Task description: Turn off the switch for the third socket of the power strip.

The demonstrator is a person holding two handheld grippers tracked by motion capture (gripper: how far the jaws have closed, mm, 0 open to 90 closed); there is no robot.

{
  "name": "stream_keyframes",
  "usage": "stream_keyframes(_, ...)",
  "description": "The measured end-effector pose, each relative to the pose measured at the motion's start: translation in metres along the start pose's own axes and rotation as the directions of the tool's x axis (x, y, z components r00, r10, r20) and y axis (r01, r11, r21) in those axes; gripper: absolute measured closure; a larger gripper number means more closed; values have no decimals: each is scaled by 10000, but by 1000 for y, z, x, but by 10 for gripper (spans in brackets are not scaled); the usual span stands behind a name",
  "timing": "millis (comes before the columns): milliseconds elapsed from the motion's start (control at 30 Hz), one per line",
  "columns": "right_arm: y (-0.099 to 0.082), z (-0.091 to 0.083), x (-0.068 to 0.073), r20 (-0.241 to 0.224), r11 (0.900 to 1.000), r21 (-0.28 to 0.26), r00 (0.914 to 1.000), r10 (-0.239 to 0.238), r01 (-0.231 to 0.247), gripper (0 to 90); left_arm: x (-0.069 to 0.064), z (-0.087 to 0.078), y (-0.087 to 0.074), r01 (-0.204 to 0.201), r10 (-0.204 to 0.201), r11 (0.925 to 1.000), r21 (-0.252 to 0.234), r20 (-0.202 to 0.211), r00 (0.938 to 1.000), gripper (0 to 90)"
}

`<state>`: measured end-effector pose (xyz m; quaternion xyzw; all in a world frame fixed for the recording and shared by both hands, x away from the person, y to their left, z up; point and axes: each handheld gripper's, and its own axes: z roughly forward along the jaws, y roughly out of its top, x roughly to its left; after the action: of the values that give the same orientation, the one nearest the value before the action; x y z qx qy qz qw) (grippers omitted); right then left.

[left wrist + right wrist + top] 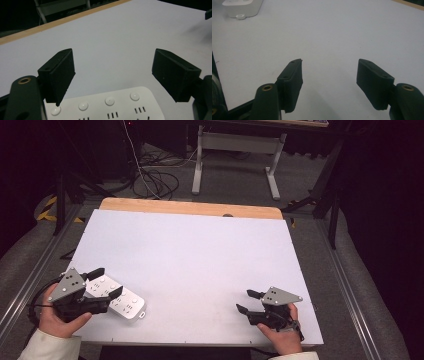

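**Power strip at seven o'clock, both claws released**

White plastic power strip (116, 298) with round buttons and rows of socket slots: flat on the pale white tabletop (200, 265), at about seven o'clock of the board, near the front-left corner, long axis running from ten o'clock toward four o'clock. Straddled by the left gripper (107, 282), black two-jaw tool under a grey three-cornered plate, held in the left hand (57, 315). Jaws spread wide, released, one either side of the strip's button end, nothing pinched. Seen in the left gripper view as well: strip (110, 105) low between the black pads (62, 75), one tip hanging just above a button, a clear gap at the other side.

Right gripper (248, 301) at about five o'clock of the board, well apart from the strip, in the right hand (280, 332). Also released, bare table between its pads (292, 82); strip's far end (243, 7) up at eleven o'clock in the right gripper view.

Judged step: taking hold of the strip. To do it well:
- centre the body between the pads before closing, off the buttons;
- come down level, so both pads meet the side walls squarely;
- close slowly, since smooth plastic may slide or pivot;
- keep the right claw ready to steady the far end.
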<state>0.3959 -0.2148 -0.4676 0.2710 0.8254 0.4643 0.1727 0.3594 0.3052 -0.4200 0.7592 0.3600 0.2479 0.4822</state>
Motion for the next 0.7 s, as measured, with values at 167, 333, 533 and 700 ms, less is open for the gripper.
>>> stream_keyframes(167,0,0,0,-5,10000,-17,10000,-3,3,374,6,-3,-10,388,-387,9992,-48,195,9991,174)
stream_keyframes(333,0,0,0,3,10000,-20,10000,-12,12,374,13,-6,-21,727,-725,9973,-80,203,9972,173)
stream_keyframes(533,0,-1,0,5,10000,-25,10000,-3,3,375,16,-9,-31,296,-298,9995,141,116,9995,174)
stream_keyframes(700,0,0,1,1,10000,-9,10000,-6,6,374,18,-8,-39,255,-257,9989,385,53,9997,172)
